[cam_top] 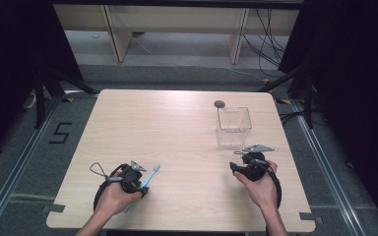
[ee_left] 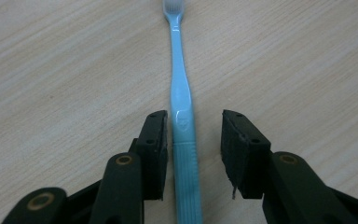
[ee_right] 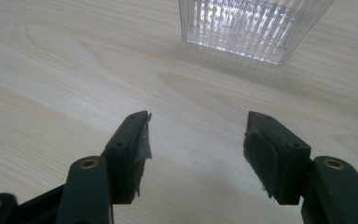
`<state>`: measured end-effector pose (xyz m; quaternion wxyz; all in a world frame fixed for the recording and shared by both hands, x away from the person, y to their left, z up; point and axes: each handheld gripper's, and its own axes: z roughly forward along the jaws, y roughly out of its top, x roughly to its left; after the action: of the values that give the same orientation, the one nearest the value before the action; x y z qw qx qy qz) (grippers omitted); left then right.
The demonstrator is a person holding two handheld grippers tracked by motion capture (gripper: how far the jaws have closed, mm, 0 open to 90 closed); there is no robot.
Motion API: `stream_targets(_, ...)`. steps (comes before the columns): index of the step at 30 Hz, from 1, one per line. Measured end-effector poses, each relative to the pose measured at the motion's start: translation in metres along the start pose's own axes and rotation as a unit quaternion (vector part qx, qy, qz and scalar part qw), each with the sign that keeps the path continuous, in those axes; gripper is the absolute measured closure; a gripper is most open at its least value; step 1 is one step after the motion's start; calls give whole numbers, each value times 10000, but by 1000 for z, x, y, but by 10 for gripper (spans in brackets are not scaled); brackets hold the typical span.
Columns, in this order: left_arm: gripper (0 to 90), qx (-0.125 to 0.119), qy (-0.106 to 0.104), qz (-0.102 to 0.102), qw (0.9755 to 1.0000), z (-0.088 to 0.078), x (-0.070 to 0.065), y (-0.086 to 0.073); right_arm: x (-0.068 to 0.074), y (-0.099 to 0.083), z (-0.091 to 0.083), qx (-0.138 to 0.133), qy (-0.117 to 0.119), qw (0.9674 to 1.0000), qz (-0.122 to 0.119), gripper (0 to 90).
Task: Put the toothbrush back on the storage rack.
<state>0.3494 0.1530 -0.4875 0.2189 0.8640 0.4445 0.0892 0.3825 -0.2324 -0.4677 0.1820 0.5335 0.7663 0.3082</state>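
Left gripper [ee_left: 193, 140] released, jaws straddling the light-blue toothbrush [ee_left: 182, 116], which lies flat on the wooden table [cam_top: 177, 132]. Right gripper [ee_right: 196, 149] spread wide, empty, facing the clear ribbed container [ee_right: 251, 28]. Judged: pickup not yet made; transfer to container remains.

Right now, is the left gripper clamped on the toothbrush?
No: in the left gripper view the toothbrush lies on the table between the left gripper, with a clear gap to one pad.

Light-blue toothbrush [ee_left: 182, 121] flat on wooden table; bristle head pointing away; handle end between claw's pads.
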Motion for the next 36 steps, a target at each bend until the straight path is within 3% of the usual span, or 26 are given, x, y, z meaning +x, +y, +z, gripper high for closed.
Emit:
stream_targets(5,556,353,-2,110,9993,-2,1,9,0,1,-2,51,-26,10000,-5,409)
stream_targets(10,514,756,-18,176,9970,2,1,17,-2,2,-5,-38,5,10000,-84,409)
stream_targets(12,513,794,23,219,9966,2,2,19,-2,2,-6,-29,-32,10000,-74,409)
stream_targets(13,513,875,57,278,9958,2,3,20,0,1,-6,11,-26,10000,50,409)
stream_targets(16,548,964,91,272,9949,2,3,23,-3,1,-5,-8,-9,10000,-67,409)
stream_targets(21,608,1197,86,392,9920,4,3,26,-2,2,-6,-18,-28,10000,-63,410)
stream_targets(24,631,1276,76,465,9907,3,2,29,0,1,-6,12,-22,10000,61,409)
stream_targets(25,642,1186,73,438,9920,5,1,28,0,1,-6,11,-24,10000,47,409)
stream_targets(26,647,1297,53,459,9905,5,1,29,0,1,-6,10,-24,10000,32,409)
stream_targets(36,711,1380,46,504,9891,6,-1,31,-1,1,-6,8,-17,10000,17,409)
